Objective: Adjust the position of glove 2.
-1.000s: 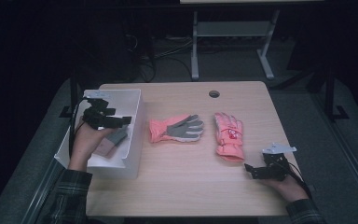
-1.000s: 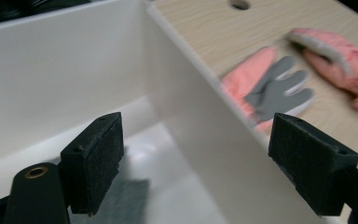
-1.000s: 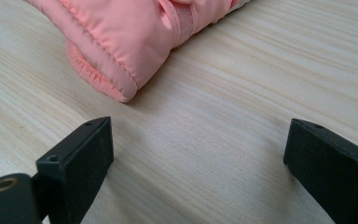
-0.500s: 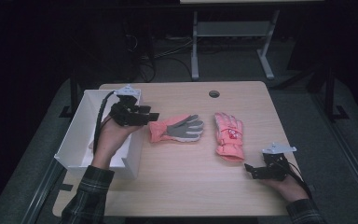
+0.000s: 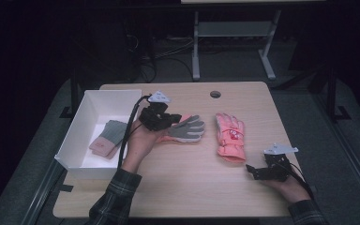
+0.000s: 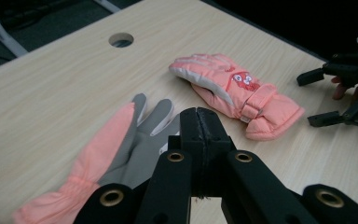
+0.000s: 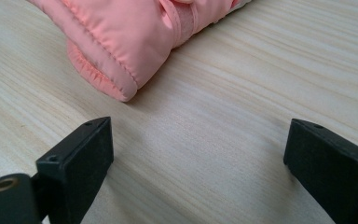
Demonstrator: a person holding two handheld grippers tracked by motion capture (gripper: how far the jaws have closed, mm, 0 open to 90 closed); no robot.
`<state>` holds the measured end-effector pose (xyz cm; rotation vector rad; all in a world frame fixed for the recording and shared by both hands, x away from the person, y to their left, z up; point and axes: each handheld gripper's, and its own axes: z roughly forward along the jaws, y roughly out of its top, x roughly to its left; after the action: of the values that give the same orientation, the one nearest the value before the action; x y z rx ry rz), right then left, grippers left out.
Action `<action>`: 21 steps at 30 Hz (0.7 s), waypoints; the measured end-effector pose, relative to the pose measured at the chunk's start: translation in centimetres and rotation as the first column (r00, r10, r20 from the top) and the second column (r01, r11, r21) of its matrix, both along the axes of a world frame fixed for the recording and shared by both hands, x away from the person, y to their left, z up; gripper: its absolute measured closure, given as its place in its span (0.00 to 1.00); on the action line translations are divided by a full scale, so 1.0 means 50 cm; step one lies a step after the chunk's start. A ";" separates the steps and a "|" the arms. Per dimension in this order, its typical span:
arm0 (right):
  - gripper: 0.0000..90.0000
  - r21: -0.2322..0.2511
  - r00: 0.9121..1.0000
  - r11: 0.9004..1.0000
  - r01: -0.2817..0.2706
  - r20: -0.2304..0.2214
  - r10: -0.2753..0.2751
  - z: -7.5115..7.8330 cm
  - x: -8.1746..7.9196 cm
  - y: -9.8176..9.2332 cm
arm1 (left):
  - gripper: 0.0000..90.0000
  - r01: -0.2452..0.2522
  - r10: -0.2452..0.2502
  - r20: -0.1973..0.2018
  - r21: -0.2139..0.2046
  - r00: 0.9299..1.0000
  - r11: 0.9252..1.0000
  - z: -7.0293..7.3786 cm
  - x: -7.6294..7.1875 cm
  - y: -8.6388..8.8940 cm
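Two salmon-pink gloves lie on the wooden table. One lies palm up with a grey palm; the other lies back up to its right. My left gripper hovers over the grey-palmed glove's cuff end. Its jaws have just been closing and now meet with nothing between them. My right gripper rests open near the table's front right, its jaws facing the back-up glove's cuff a short way off; it also appears in the left gripper view.
A white box stands at the table's left edge with a folded grey and pink knitted piece inside. A cable hole sits near the far edge. Bare wood stretches along the table's front.
My left hand has moved right, from over the white box to above the grey-palmed glove, and its jaws have closed. The right hand has stayed put.
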<state>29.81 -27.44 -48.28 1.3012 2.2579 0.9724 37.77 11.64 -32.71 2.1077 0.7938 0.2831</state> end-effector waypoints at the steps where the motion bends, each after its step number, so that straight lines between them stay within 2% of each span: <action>1: 0.09 0.000 1.000 1.000 0.000 0.000 0.000 0.000 0.000 0.000 | 1.00 -0.001 0.001 -0.007 0.007 1.000 1.000 -0.010 0.005 -0.007; 3: 0.09 0.000 1.000 1.000 0.000 0.000 0.000 0.000 0.000 0.000 | 1.00 -0.012 0.012 -0.012 0.014 1.000 1.000 -0.025 0.012 -0.015; 5: 0.09 0.000 1.000 1.000 -0.001 0.000 0.001 0.000 0.000 0.000 | 1.00 -0.033 0.034 -0.010 0.043 0.999 0.998 -0.044 0.024 -0.021; 8: 0.09 -0.001 1.000 1.000 -0.002 0.000 0.002 0.000 0.000 0.000 | 1.00 -0.055 0.056 -0.014 0.052 0.998 0.997 -0.060 0.035 -0.023; 9: 0.09 -0.001 1.000 1.000 -0.002 0.000 0.002 0.000 0.000 0.000 | 1.00 -0.065 0.066 -0.024 0.061 0.997 0.996 -0.073 0.044 -0.025; 13: 0.09 0.000 1.000 1.000 -0.004 0.000 0.004 0.000 0.000 -0.001 | 1.00 -0.114 0.118 -0.031 0.095 0.993 0.989 -0.108 0.064 -0.033; 19: 0.09 0.001 1.000 1.000 -0.004 0.001 0.004 0.000 0.000 -0.001 | 1.00 -0.154 0.160 -0.037 0.125 0.986 0.980 -0.148 0.082 -0.035; 21: 0.09 0.000 1.000 1.000 -0.005 0.001 0.005 0.000 0.000 -0.001 | 1.00 -0.164 0.170 -0.031 0.147 0.985 0.975 -0.158 0.086 -0.034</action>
<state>29.82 -27.48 -48.29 1.2953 2.2613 0.9752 42.07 9.94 -40.59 2.1909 1.0055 0.3960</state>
